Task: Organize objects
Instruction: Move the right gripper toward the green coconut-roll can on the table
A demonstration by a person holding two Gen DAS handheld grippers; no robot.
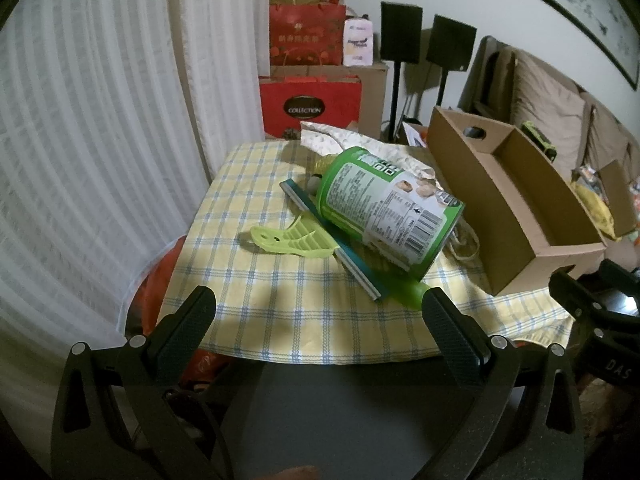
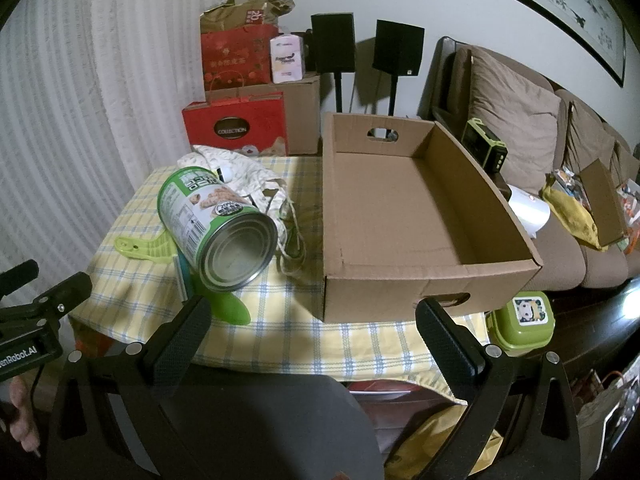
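Note:
A green can [image 1: 384, 208] [image 2: 216, 228] lies on its side on the checked tablecloth [image 1: 256, 304] [image 2: 360, 340], resting on a green squeegee [image 1: 320, 228] [image 2: 160, 246] with a teal blade. Behind the can lies a patterned cloth bag [image 1: 360, 148] [image 2: 248, 172]. To the right stands a cardboard box [image 1: 516, 220] [image 2: 400, 200] with nothing in it. My left gripper [image 1: 320, 308] hangs open over the table's near edge, short of the squeegee. My right gripper [image 2: 312, 316] is open too, in front of the box's near wall. Nothing sits between either pair of fingers.
Red gift bags [image 1: 310, 104] [image 2: 236, 128] and cartons are stacked behind the table by the white curtain. Two black speakers [image 2: 364, 44] stand on poles. A sofa [image 2: 540, 152] with clutter fills the right. A green lunch box [image 2: 522, 320] sits low beside the table's right corner.

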